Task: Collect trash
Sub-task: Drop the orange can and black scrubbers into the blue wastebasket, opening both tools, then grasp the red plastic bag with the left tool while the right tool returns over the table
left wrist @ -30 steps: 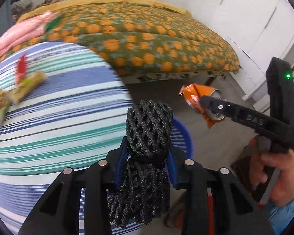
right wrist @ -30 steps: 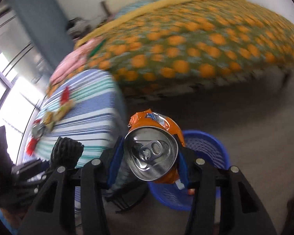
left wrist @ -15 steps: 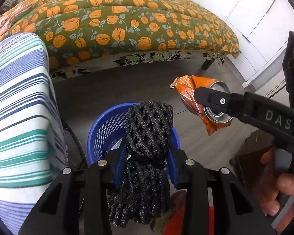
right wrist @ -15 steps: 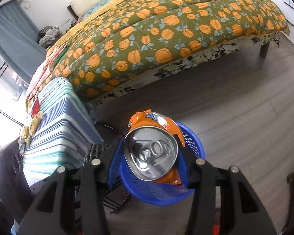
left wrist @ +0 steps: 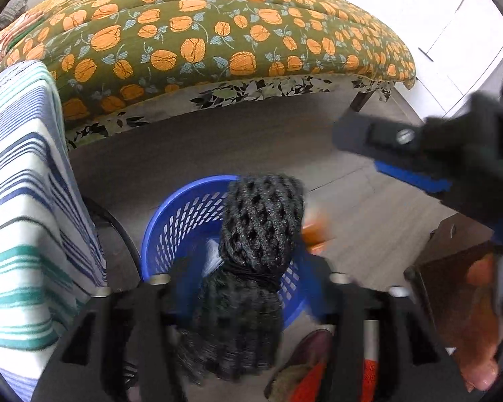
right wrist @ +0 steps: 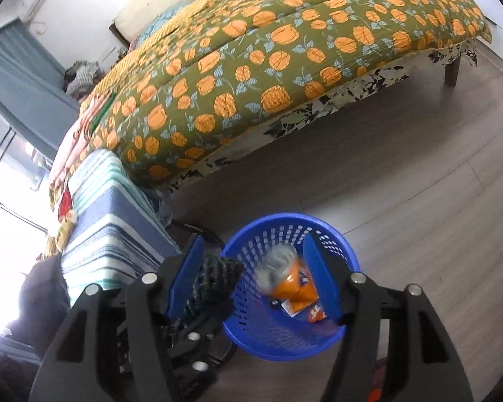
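Below both grippers a blue plastic basket (left wrist: 184, 191) stands on the floor. My left gripper (left wrist: 248, 278) hangs over it with its jaws opening; a black mesh bundle (left wrist: 261, 221) is still between the blurred blue pads, which have come off it. My right gripper (right wrist: 251, 251) is also opening above the basket (right wrist: 335, 234). The crushed orange can (right wrist: 283, 276) has left it and falls, blurred, inside the basket. In the left wrist view the right gripper (left wrist: 355, 150) is at the upper right with nothing in it, and the can shows as an orange smear (left wrist: 313, 234).
A bed with an orange-flowered quilt (left wrist: 218, 33) fills the back. Left of the basket is a table under a striped cloth (left wrist: 23, 201), with wrappers (right wrist: 63, 207) on its far end. A brown box (left wrist: 452, 268) sits at the right, a shoe (left wrist: 305, 361) near the bottom.
Both grippers came down over the basket and have opened. The can dropped out of the right gripper into the basket. The mesh bundle has come free of the left pads.
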`<state>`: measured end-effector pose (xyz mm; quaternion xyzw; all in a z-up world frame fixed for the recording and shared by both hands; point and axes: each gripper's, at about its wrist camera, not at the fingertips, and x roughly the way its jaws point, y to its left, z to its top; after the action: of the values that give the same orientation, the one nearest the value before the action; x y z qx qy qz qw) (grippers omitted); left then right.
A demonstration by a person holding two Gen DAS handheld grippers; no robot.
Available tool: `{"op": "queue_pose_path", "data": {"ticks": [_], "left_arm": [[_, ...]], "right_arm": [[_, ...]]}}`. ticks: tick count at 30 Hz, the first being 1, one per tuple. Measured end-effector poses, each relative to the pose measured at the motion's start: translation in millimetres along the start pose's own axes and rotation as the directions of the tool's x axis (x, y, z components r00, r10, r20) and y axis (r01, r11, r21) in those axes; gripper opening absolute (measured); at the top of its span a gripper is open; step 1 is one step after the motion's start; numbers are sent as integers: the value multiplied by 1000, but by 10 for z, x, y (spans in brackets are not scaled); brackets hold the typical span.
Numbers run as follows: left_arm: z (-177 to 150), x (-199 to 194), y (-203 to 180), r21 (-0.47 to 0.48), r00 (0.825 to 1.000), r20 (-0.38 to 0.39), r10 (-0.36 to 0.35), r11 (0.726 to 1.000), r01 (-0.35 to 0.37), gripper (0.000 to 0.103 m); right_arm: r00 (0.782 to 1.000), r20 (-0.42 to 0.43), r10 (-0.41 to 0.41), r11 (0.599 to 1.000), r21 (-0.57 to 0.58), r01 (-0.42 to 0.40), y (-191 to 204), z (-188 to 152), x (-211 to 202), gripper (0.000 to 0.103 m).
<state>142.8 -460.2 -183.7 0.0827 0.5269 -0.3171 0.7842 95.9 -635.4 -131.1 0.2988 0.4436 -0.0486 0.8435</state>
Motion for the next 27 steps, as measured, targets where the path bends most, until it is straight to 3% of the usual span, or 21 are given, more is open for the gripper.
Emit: {"op": "queue_pose_path", "data": {"ticks": [3, 10, 16, 19, 23, 27], "left_arm": [[32, 8, -4, -8, 1000, 28, -4, 1000, 4, 85], [-2, -204, -46, -5, 997, 72, -29, 1000, 29, 91], [-220, -827, 21, 8, 987, 147, -63, 998, 62, 93], [-448, -1186, 188, 28, 981, 192, -36, 999, 31, 96], [-830, -1481, 699, -12, 977, 201, 64, 998, -63, 96], [-1185, -1640, 1274, -76, 970, 167, 179, 983, -169, 96]], "right_arm": [[999, 36, 2, 1000, 12, -2, -18, 41, -90, 62], [988, 151, -20, 1000, -3, 21, 9, 121, -334, 63], [946, 319, -61, 992, -87, 93, 230, 121, -640, 64], [929, 369, -35, 977, -181, 108, 471, 43, -729, 64], [943, 331, 30, 939, -333, 87, 928, -166, -602, 64], [974, 207, 97, 860, -510, 22, 1529, -551, -300, 64]]}}
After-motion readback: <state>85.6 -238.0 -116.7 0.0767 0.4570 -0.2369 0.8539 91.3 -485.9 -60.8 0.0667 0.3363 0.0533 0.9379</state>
